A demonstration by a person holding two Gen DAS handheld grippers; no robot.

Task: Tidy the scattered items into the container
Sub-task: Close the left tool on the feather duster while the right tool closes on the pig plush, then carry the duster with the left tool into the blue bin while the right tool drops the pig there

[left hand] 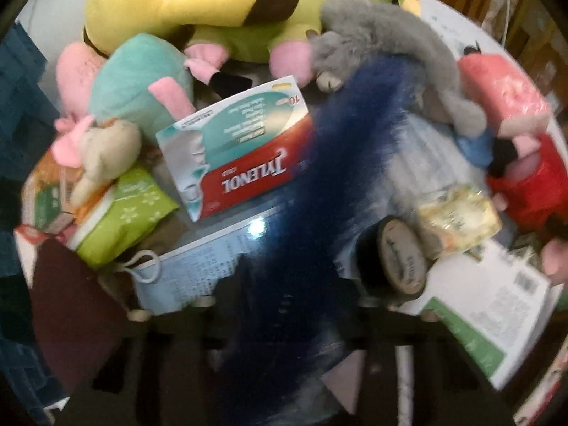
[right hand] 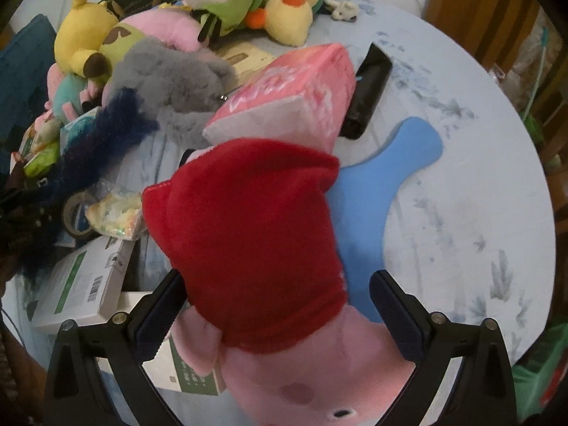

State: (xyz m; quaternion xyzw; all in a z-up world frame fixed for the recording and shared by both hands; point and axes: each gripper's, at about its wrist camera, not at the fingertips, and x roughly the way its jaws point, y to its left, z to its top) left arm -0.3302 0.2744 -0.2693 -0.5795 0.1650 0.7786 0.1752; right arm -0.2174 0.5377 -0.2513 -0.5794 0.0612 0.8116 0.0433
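- My right claw (right hand: 277,284) stands wide open around the pink pig plush in a red dress (right hand: 248,230). The plush lies between the fingers, not pinched.
- My left claw (left hand: 284,305) is dark and blurred, so I cannot tell its opening. A navy fuzzy strip (left hand: 330,149) runs forward from between its fingers.
- The dark teal shape (left hand: 21,106) far to my left claw's left may be the container, but I cannot be sure. Nothing shows inside it.
- My judgement is that most of the tidying is left, because the desk (right hand: 461,195) ahead of both claws is crowded.
- Plush toys: at least seven, among them one yellow Pikachu (left hand: 142,3) and one grey plush (left hand: 383,35).
- One each: Tylenol box (left hand: 238,149), pink tissue pack (right hand: 294,92), green tissue pack (left hand: 124,213), tape roll (left hand: 401,259), black case (right hand: 369,88).
- White-and-green boxes (right hand: 81,284): two, left of my right claw.
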